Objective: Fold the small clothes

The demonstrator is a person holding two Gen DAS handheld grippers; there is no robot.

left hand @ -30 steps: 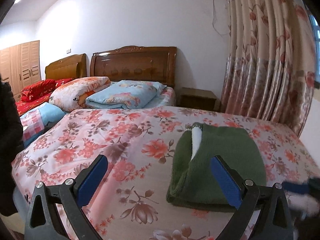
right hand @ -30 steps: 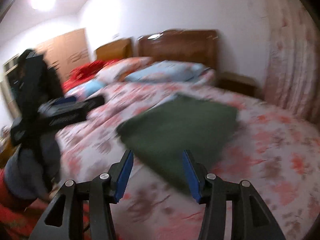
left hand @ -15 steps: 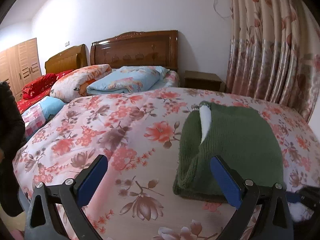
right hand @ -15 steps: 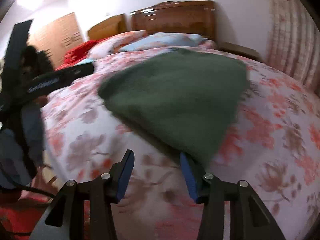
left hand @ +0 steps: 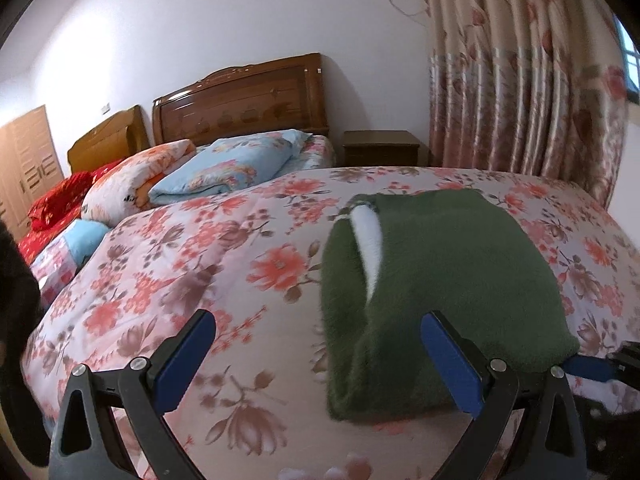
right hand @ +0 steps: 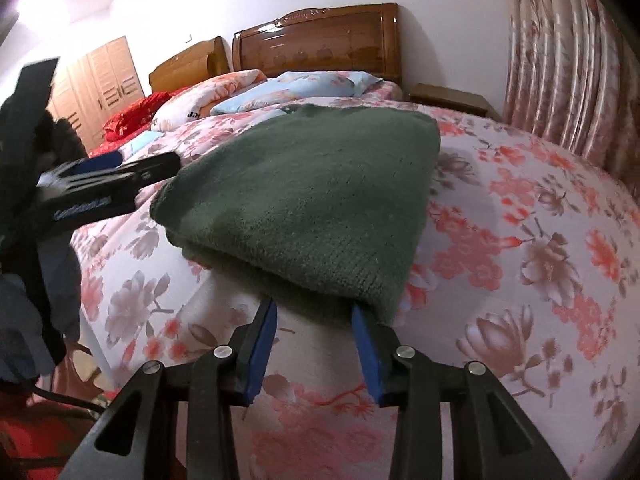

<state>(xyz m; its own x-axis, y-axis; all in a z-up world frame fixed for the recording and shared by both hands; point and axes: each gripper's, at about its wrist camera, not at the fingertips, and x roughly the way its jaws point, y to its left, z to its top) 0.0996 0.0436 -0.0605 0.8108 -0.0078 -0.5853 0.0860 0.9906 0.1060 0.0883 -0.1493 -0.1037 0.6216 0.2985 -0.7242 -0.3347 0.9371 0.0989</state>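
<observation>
A folded dark green knitted garment with a white strip in its fold lies on the floral bed cover. My left gripper is open and empty; its right finger overlaps the garment's near left edge. In the right wrist view the garment fills the middle. My right gripper is open, its fingertips at the garment's near folded edge, jaws either side of it. The left gripper shows at the left there, and the right gripper's blue tip shows at the garment's right corner.
Folded quilts and pillows lie at the head of the bed by a wooden headboard. A nightstand and floral curtain stand on the right. A second bed with red bedding is on the left.
Both grippers have moved closer to the garment and lower. The right gripper's tips have reached its near edge. The garment has not moved.
</observation>
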